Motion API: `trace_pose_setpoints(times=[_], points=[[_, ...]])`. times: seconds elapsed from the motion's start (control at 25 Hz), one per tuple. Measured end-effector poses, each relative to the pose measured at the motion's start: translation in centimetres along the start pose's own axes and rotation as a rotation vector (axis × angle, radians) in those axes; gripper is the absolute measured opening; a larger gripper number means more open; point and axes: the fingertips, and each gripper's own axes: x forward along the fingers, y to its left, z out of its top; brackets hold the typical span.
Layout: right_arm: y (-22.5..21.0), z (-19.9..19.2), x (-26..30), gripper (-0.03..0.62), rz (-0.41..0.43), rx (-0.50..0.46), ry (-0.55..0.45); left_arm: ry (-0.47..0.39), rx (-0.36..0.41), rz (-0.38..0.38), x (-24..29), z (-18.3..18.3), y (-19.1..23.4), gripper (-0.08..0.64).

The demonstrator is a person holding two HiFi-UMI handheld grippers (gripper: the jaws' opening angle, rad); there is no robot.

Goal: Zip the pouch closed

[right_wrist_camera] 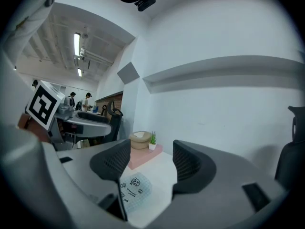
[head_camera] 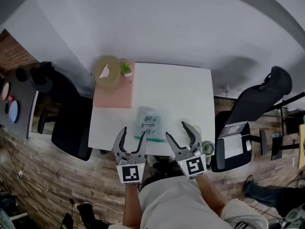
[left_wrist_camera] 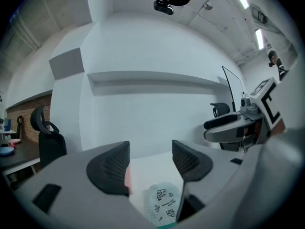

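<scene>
Translucent pouch (head_camera: 149, 122) lies ahead, between left gripper (head_camera: 134, 131) (the nearer) and right gripper (head_camera: 176, 130), zip edge (head_camera: 147, 138) toward them; both gape wide, empty.

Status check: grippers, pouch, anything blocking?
Open and empty: left gripper, right gripper. On white table, pale printed pouch with green zip edge lies flat, untouched. Nothing blocking.
</scene>
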Motion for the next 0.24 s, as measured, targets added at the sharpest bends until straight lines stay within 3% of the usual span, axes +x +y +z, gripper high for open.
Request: trace_pose_setpoints(times=[0.24], points=[[-1.4,0.7,-1.8,0.267,0.024,0.005,-0.025,-0.016,0.041,0.026,-0.2,1.7,-2.2,0.259]])
